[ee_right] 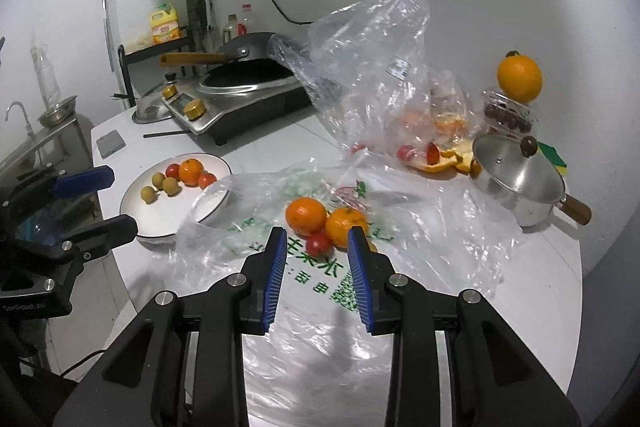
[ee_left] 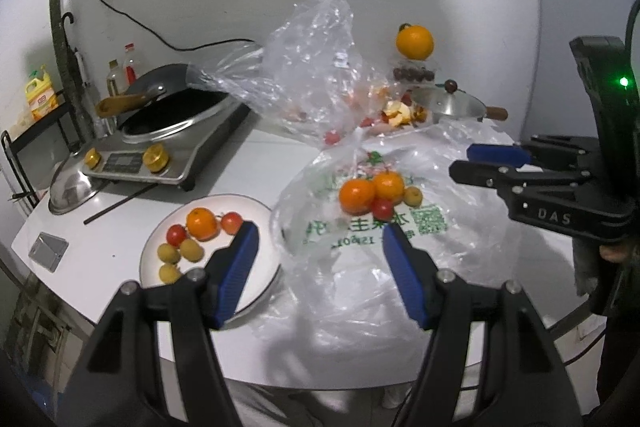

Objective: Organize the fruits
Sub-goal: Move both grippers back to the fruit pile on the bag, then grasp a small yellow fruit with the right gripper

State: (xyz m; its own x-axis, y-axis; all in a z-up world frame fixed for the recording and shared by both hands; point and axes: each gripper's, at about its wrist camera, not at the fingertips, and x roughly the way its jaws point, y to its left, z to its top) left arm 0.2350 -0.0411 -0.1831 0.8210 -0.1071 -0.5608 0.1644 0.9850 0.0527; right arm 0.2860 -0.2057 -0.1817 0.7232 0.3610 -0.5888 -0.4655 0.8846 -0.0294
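A white plate (ee_left: 154,251) (ee_right: 160,215) carries one orange (ee_left: 202,223), two cherry tomatoes and three small yellow fruits. To its right, on a flattened printed plastic bag (ee_left: 360,287) (ee_right: 320,307), two oranges (ee_left: 357,195) (ee_right: 306,215), a cherry tomato (ee_left: 383,207) (ee_right: 319,243) and a yellow fruit (ee_left: 413,195) lie in a heap. My left gripper (ee_left: 320,231) hangs open above the plate's right rim and the bag, holding nothing. Just short of the heap, my right gripper (ee_right: 318,233) (ee_left: 464,161) has a narrow gap between its pads and nothing in it.
A crumpled clear bag (ee_left: 316,67) with fruit and peel scraps stands behind the heap. An induction cooker with a wok (ee_left: 160,147) is back left, a pot lid (ee_left: 72,191) beside it. A lidded saucepan (ee_right: 520,183) and a large orange (ee_right: 519,79) on a box stand back right.
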